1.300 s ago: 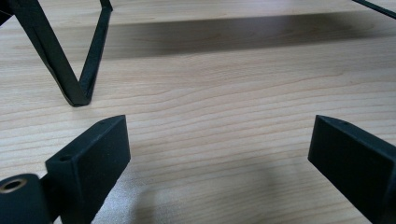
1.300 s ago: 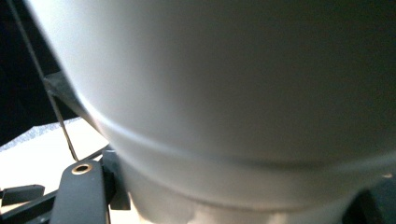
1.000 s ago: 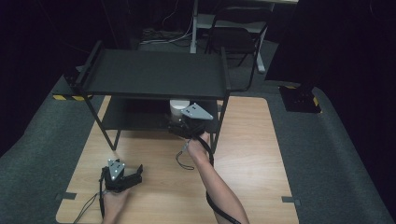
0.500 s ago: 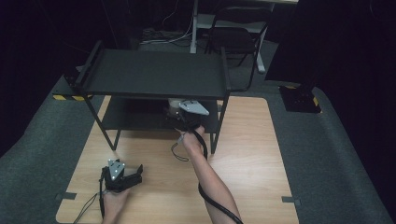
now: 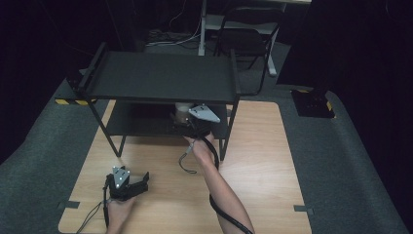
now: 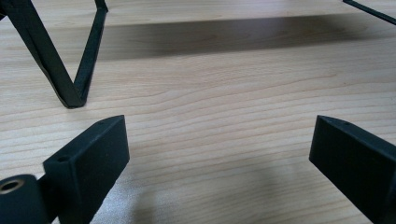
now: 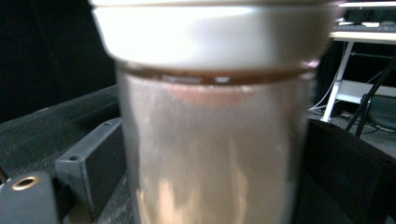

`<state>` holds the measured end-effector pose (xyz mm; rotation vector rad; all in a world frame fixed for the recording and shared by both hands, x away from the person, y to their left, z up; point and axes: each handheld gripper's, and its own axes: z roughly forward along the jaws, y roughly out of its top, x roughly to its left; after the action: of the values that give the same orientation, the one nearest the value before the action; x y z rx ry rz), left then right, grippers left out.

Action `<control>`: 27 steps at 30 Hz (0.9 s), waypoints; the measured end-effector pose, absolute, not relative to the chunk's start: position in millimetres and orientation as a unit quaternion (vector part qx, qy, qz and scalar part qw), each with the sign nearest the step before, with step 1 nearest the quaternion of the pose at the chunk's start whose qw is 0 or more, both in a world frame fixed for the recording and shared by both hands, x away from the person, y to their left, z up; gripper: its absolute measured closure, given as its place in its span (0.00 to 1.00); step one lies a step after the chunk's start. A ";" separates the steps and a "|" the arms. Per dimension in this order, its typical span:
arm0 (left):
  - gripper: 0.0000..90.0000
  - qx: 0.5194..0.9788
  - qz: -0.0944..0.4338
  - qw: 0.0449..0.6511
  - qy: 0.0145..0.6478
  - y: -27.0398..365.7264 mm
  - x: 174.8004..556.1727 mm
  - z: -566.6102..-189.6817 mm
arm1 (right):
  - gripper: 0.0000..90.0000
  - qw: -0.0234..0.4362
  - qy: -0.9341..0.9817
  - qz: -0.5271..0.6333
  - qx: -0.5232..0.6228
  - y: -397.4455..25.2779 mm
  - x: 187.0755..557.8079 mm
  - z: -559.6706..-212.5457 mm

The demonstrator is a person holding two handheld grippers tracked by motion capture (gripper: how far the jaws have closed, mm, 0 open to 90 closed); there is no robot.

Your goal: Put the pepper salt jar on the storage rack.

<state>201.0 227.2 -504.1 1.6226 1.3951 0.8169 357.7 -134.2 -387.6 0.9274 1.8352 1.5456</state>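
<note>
A clear cup with a white lid (image 7: 210,116) stands upright between the jaws of my right gripper (image 7: 215,163), and both jaws press its sides. In the high view this cup (image 5: 182,110) is at the lower shelf (image 5: 141,122) of a black metal rack (image 5: 165,75), half hidden under the top shelf. My right gripper (image 5: 189,119) reaches in from the front. My left gripper (image 5: 144,183) rests low on the wooden table (image 5: 272,161), near the front left. In its own view the left gripper (image 6: 219,140) is open, with bare wood between the jaws.
A rack leg (image 6: 70,88) stands ahead and to the left of the left gripper. The rack's right front post (image 5: 225,141) is beside my right forearm. A black chair (image 5: 248,39) and a white table leg (image 5: 202,29) stand beyond the table.
My right gripper has carried the cup left and deeper under the rack's top shelf. The left gripper has not moved.
</note>
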 end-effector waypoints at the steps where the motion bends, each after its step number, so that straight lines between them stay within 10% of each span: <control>1: 0.06 0.645 0.325 0.413 0.555 227.1 201.0 -504.0 | 0.09 0.280 0.683 0.579 0.346 -137.5 354.7 -388.3; 27: 0.06 0.648 0.324 0.411 0.554 227.3 201.7 -503.5 | 0.08 0.266 0.703 0.583 0.309 -273.4 225.6 -469.4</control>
<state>201.7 227.3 -503.5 1.6306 1.3945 0.8148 225.6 -273.4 -469.4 0.8337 1.8994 1.5741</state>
